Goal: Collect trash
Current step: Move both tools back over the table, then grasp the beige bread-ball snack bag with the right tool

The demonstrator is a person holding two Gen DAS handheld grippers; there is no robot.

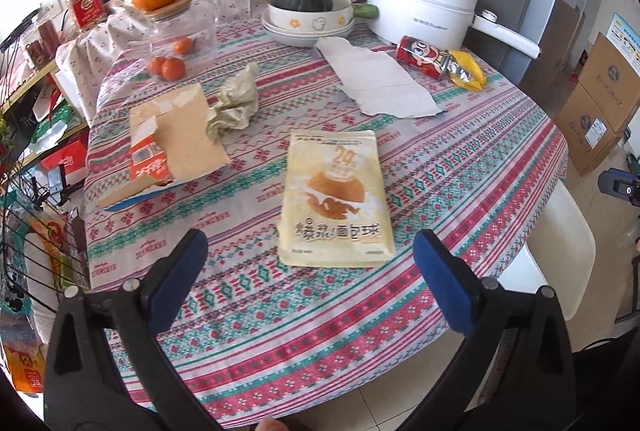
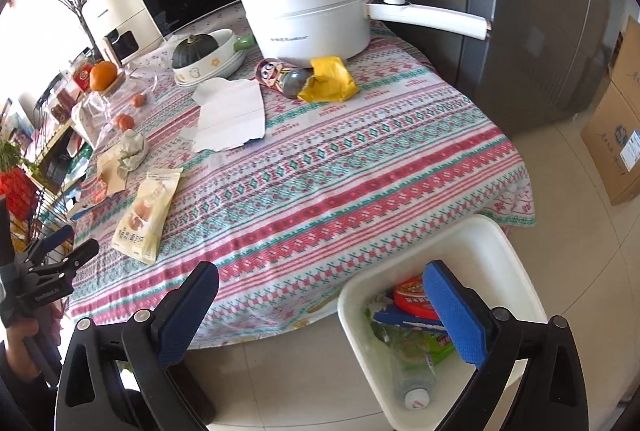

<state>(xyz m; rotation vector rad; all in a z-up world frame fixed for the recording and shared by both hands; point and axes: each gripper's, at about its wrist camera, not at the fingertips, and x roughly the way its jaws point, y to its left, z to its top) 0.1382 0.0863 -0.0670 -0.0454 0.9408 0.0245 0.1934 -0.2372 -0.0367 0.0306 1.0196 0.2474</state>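
A yellow bread-ball snack bag [image 1: 335, 199] lies flat on the patterned tablecloth, just ahead of my open, empty left gripper [image 1: 310, 281]. Behind it lie a torn cardboard box [image 1: 172, 151], a crumpled paper ball [image 1: 236, 103], a white torn paper sheet [image 1: 376, 79], a red can [image 1: 424, 57] and a yellow wrapper [image 1: 468, 69]. My right gripper [image 2: 320, 311] is open and empty at the table's edge, beside a white bin [image 2: 404, 267] holding a plastic bottle [image 2: 412, 367] and wrappers. The snack bag also shows in the right wrist view [image 2: 146, 209].
A white electric pot [image 1: 424, 7], a bowl with a dark squash [image 1: 306, 9], a glass jar with an orange on it [image 1: 182, 27] and loose mandarins [image 1: 166, 67] stand at the back. A wire rack [image 1: 24, 191] is left; cardboard boxes [image 1: 600, 91] are right.
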